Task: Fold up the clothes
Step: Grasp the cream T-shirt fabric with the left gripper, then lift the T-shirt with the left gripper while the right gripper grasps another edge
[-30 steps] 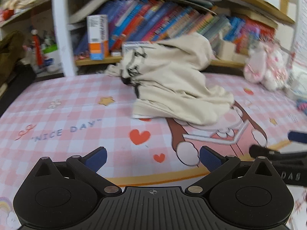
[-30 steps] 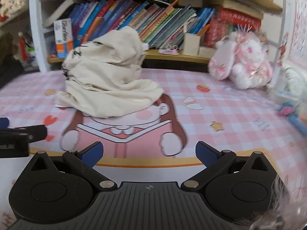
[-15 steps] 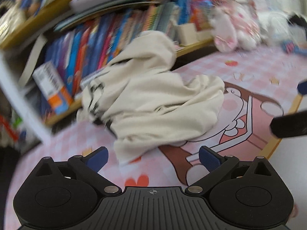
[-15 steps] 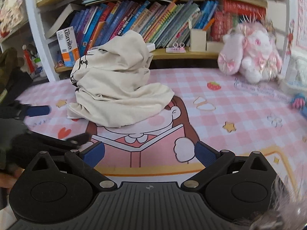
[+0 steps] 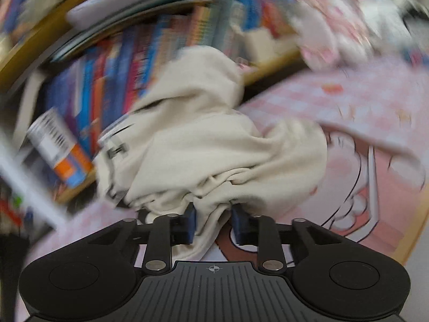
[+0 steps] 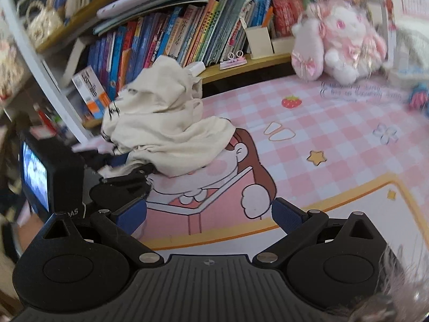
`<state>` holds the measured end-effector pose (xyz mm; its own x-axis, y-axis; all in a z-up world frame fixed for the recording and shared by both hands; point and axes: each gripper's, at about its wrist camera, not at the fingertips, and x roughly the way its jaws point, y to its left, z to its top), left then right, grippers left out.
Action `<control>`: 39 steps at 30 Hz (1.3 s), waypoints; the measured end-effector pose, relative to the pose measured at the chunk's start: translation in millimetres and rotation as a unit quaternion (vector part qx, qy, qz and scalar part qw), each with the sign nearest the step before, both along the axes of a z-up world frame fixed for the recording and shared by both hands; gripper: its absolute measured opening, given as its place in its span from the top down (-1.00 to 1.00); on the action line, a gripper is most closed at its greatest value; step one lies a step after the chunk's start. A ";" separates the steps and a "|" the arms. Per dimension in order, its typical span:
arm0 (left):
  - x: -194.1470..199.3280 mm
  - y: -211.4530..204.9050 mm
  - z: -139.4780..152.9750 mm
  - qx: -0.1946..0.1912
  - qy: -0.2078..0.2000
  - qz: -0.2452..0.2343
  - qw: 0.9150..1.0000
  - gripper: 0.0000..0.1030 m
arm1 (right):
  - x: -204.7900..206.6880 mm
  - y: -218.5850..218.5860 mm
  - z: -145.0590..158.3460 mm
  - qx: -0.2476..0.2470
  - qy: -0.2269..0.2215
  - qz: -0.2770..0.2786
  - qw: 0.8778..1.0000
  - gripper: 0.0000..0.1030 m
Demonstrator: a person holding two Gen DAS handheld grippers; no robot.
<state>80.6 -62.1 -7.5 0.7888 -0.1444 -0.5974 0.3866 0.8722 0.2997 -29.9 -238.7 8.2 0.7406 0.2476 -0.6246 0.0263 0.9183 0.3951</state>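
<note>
Pinching a bunched fold of the cream shirt (image 5: 214, 155), the left tool (image 5: 213, 222) has just closed its blue pads on the cloth at the heap's near edge. The right tool (image 6: 209, 216) hangs with its jaws wide apart and nothing between them, above the cartoon print on the pink checked worktop (image 6: 335, 134). From that side, the left tool's camera (image 6: 37, 177) blocks the heap's near left corner. The shirt lies crumpled on the worktop and piles up against the bookshelf (image 6: 187, 37) behind it. Further right, a pink plush (image 6: 340, 43) sits at the worktop's back.
</note>
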 end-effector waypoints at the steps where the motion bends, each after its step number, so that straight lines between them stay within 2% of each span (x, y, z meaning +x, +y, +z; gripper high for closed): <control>1: -11.5 4.3 11.0 -0.029 0.007 0.006 1.000 0.77 | 1.1 -4.9 -0.4 0.020 0.004 0.002 1.000 -0.97; 3: -37.5 9.6 31.5 -0.072 0.016 0.010 0.997 0.77 | 3.0 -16.0 -3.4 0.080 0.014 0.008 0.997 -0.96; 5: -70.7 6.4 47.1 -0.081 0.010 -0.006 0.997 0.77 | 5.1 -27.2 -10.4 0.165 0.033 0.019 0.986 -0.96; 8: -114.3 2.3 64.4 -0.103 0.013 -0.005 0.995 0.77 | 6.7 -38.3 -28.0 0.287 0.075 0.028 0.955 -0.96; 11: -153.4 0.3 75.6 -0.138 0.025 0.012 0.990 0.77 | -0.7 -47.7 -40.5 0.367 0.092 0.018 0.925 -0.95; 12: -165.7 -1.6 78.4 -0.141 0.026 0.014 0.990 0.77 | -3.7 -51.6 -44.4 0.391 0.096 0.014 0.915 -0.95; 14: -185.9 -6.0 82.8 -0.133 0.024 0.018 0.991 0.77 | -8.6 -58.6 -52.1 0.424 0.108 0.001 0.899 -0.79; 15: -194.2 -9.1 84.3 -0.130 0.025 0.021 0.991 0.77 | -11.5 -62.3 -55.3 0.428 0.118 -0.011 0.896 -0.47; 16: -199.9 -12.3 84.6 -0.127 0.028 0.026 0.991 0.77 | -14.4 -65.9 -58.5 0.433 0.127 -0.022 0.892 0.13; 17: -203.3 -13.7 84.3 -0.126 0.032 0.032 0.991 0.77 | -17.0 -69.4 -61.4 0.435 0.137 -0.030 0.889 0.45; 18: -206.0 -14.2 84.1 -0.127 0.037 0.039 0.991 0.77 | -19.3 -72.6 -63.7 0.436 0.149 -0.032 0.887 0.91; 19: -208.6 -14.6 83.9 -0.128 0.042 0.045 0.990 0.77 | -22.1 -76.5 -63.0 0.437 0.152 -0.031 0.886 0.94; 21: -212.5 -19.0 92.9 -0.142 0.035 0.040 0.988 0.77 | -28.0 -87.6 -48.3 0.435 0.125 -0.021 0.892 0.94; 23: -213.9 -28.3 112.4 -0.166 0.013 0.013 0.986 0.78 | -30.3 -104.7 -15.7 0.431 0.065 -0.009 0.900 0.95; 25: -213.5 -38.0 136.8 -0.199 -0.013 -0.020 0.980 0.78 | -32.4 -125.2 32.6 0.429 -0.014 0.007 0.903 0.95; 27: -211.7 -41.7 173.8 -0.250 -0.054 -0.062 0.965 0.78 | -33.0 -143.0 91.5 0.417 -0.104 0.030 0.902 0.95; 29: -213.5 -38.6 213.0 -0.305 -0.101 -0.100 0.942 0.78 | -32.6 -151.7 160.1 0.385 -0.195 0.060 0.900 0.95; 30: -214.7 -33.5 231.8 -0.333 -0.125 -0.118 0.927 0.78 | -33.8 -153.0 194.8 0.366 -0.240 0.078 0.896 0.95; 32: -215.9 -15.7 264.7 -0.389 -0.166 -0.146 0.894 0.78 | -40.1 -149.9 259.7 0.333 -0.324 0.117 0.878 0.95; 34: -212.8 4.5 286.2 -0.433 -0.187 -0.154 0.868 0.78 | -42.9 -138.6 318.6 0.312 -0.386 0.159 0.853 0.95; 36: -205.6 28.0 287.4 -0.455 -0.189 -0.137 0.859 0.78 | -35.0 -118.2 359.2 0.301 -0.410 0.197 0.838 0.95; 37: -201.4 40.5 285.8 -0.465 -0.188 -0.126 0.856 0.78 | -30.0 -105.6 370.0 0.298 -0.410 0.209 0.836 0.95; 38: -195.0 54.0 279.2 -0.470 -0.178 -0.108 0.858 0.78 | -22.2 -89.1 374.7 0.293 -0.402 0.222 0.838 0.95; 39: -186.9 67.0 266.9 -0.472 -0.157 -0.084 0.863 0.78 | -12.5 -69.5 374.6 0.284 -0.390 0.233 0.845 0.95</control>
